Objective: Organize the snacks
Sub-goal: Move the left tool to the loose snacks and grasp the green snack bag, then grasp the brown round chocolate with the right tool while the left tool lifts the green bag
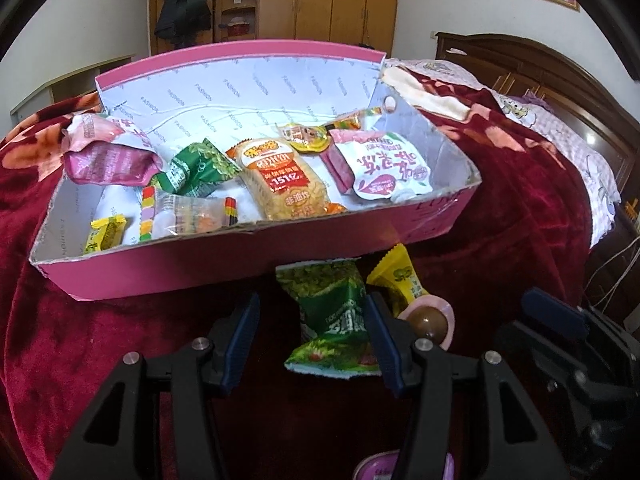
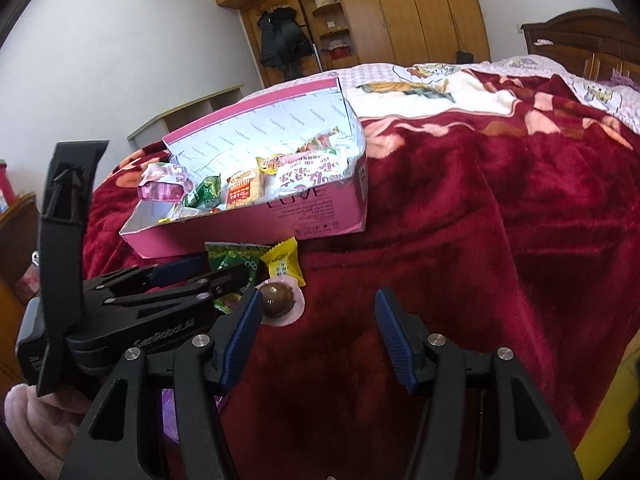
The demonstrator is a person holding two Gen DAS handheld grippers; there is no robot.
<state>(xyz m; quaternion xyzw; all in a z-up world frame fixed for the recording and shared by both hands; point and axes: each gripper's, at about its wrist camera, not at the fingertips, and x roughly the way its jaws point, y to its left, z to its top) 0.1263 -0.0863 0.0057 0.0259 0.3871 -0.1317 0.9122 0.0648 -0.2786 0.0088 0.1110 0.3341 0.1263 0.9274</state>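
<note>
Left hand-held gripper: jaws partly open, astride a green crinkled foil snack packet on the bed; right pad at the packet's edge, left pad clear of it, no grip evident. Just right of it: brown ball sweet on pink wrapper, yellow sachet.

Right hand-held gripper: partly open, empty, over the crimson plush blanket.

Beyond both: pink cardboard box, lining printed "FASHION", side lettered "LOVE"; orange noodle pack marked "151".
</note>
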